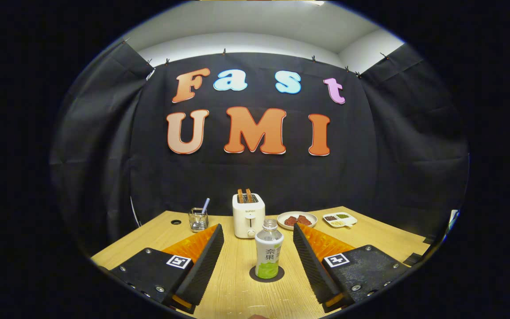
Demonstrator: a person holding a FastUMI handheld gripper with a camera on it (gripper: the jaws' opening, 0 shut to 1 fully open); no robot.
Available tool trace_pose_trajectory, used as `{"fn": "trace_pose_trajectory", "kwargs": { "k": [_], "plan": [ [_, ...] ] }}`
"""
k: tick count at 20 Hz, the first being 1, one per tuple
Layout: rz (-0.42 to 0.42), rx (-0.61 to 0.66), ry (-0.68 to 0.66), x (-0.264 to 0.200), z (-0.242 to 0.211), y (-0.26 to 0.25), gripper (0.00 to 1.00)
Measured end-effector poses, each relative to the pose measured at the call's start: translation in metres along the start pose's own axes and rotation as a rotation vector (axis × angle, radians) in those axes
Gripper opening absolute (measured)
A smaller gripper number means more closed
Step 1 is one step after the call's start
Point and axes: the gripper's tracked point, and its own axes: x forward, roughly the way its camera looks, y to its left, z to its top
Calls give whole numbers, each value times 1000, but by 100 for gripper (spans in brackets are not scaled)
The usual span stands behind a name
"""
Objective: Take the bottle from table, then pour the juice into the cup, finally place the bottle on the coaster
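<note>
Gripper view: gripper (258, 257) fingers spread wide, clear of bottle (268, 250) standing upright btwn them on coaster (279, 275); looks parked there, task likely done.

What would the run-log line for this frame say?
gripper: open, fingers apart either side of bottle | bottle: upright on coaster, untouched | glass cup: beyond fingers, beside toaster

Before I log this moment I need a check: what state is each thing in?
bottle: upright on the coaster, capped, partly full
gripper: open, fingers either side of the bottle, not touching
toaster: two slices sticking up
cup: upright, straw inside
round plate: holds reddish food
</note>
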Motion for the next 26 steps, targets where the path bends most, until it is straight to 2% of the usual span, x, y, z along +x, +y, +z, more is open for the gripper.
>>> {"fn": "trace_pose_trajectory", "kwargs": {
  "k": [3,7,11,15,18,26],
  "plan": [
    [110,34,-28,-27,25,38,93],
    [149,42,-77,-59,59,56,93],
    [256,69,-156,-85,84,85,93],
    [257,75,-200,-102,98,88,93],
    [269,129,-253,-116,108,90,93],
    [229,85,-255,-125,108,77,93]
  ]
}}
